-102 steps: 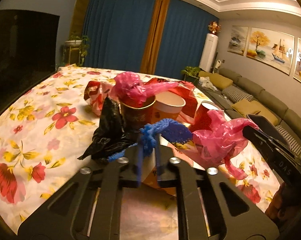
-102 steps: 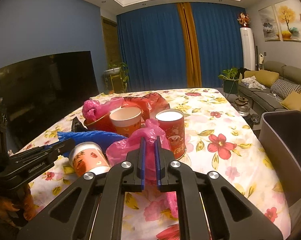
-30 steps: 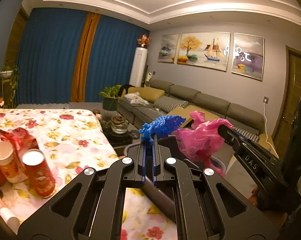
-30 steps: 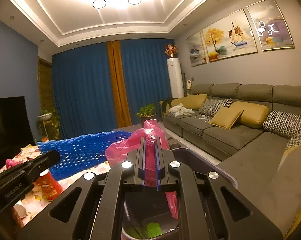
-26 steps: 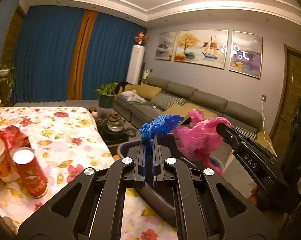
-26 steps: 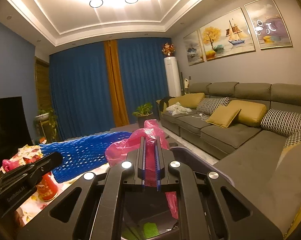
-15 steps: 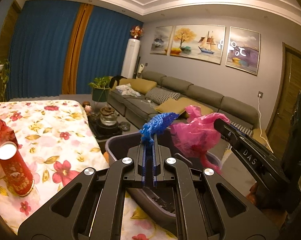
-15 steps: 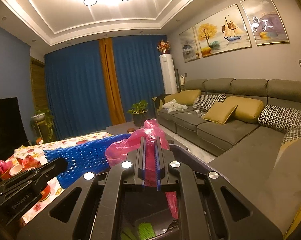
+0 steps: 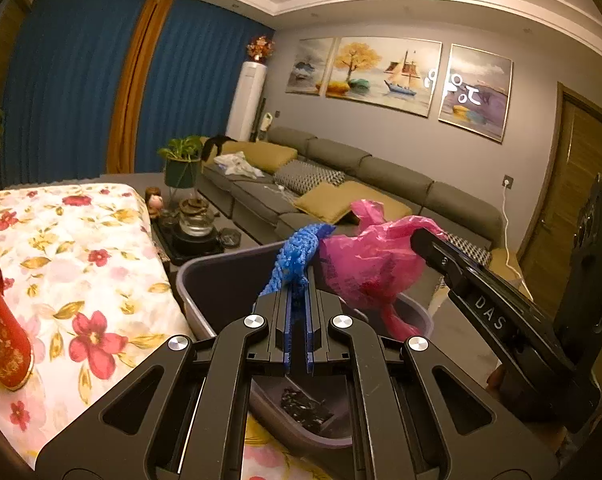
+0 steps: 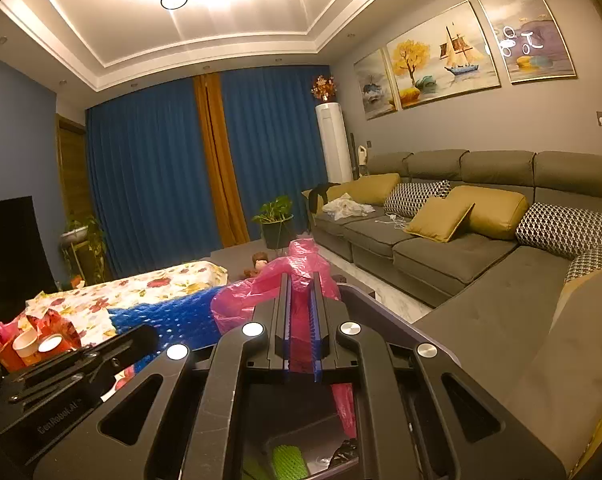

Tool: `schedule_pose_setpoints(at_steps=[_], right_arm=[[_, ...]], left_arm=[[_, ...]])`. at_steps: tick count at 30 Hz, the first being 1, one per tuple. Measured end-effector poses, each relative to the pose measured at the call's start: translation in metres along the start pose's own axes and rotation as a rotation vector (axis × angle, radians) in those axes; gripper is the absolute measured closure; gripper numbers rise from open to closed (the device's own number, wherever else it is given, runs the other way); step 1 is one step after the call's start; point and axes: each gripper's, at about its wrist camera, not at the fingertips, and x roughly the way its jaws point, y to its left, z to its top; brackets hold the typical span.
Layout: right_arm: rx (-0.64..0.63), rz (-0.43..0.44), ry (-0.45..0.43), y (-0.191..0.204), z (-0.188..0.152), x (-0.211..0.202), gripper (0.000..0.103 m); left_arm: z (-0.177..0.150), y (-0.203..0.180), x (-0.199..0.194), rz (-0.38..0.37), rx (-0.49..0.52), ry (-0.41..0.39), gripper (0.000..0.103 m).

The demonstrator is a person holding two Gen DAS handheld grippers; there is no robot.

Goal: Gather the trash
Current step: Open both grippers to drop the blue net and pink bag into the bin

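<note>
Left tongs point(image 9: 297, 304) pinch a blue foam net point(image 9: 297, 254); right tongs point(image 10: 301, 312) pinch a pink plastic bag point(image 10: 261, 288). Both hang over the grey bin point(image 9: 221, 276) beside the desk point(image 9: 81, 248). Step: disposal. Next, probably spread both tongs.

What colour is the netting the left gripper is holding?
Blue foam netting, clearest in the left wrist view.
</note>
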Motion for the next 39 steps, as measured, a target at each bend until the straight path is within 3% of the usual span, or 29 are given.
schedule_pose_setpoints(at_steps=[6, 11, 13, 17, 20, 24, 26, 31, 39], right_arm=[[0.009, -0.006, 0.009, -0.003, 0.000, 0.005, 0.091], [0.016, -0.013, 0.011, -0.003, 0.000, 0.006, 0.076], [0.019, -0.015, 0.012, -0.004, -0.001, 0.005, 0.076], [0.023, -0.022, 0.012, -0.005, -0.004, 0.003, 0.070], [0.034, -0.023, 0.007, -0.006, -0.005, -0.001, 0.054], [0.048, -0.023, -0.001, -0.010, -0.006, -0.007, 0.041], [0.058, -0.022, -0.001, -0.010, -0.008, -0.011, 0.031], [0.065, -0.008, 0.004, -0.007, -0.012, -0.019, 0.019], [0.067, 0.038, 0.014, 0.011, -0.018, -0.031, 0.015]], left_arm=[[-0.004, 0.001, 0.010, -0.017, -0.008, 0.031, 0.099], [-0.009, 0.004, 0.016, -0.044, -0.021, 0.070, 0.096], [-0.010, 0.006, 0.018, -0.035, -0.022, 0.079, 0.086], [-0.012, 0.013, 0.016, -0.012, -0.055, 0.068, 0.049], [-0.011, 0.018, 0.007, 0.019, -0.072, 0.038, 0.033], [-0.011, 0.022, -0.007, 0.080, -0.061, 0.013, 0.018], [-0.012, 0.026, -0.015, 0.122, -0.060, 0.008, 0.016], [-0.016, 0.039, -0.037, 0.234, -0.073, -0.001, 0.013], [-0.022, 0.062, -0.085, 0.378, -0.099, -0.012, 0.013]])
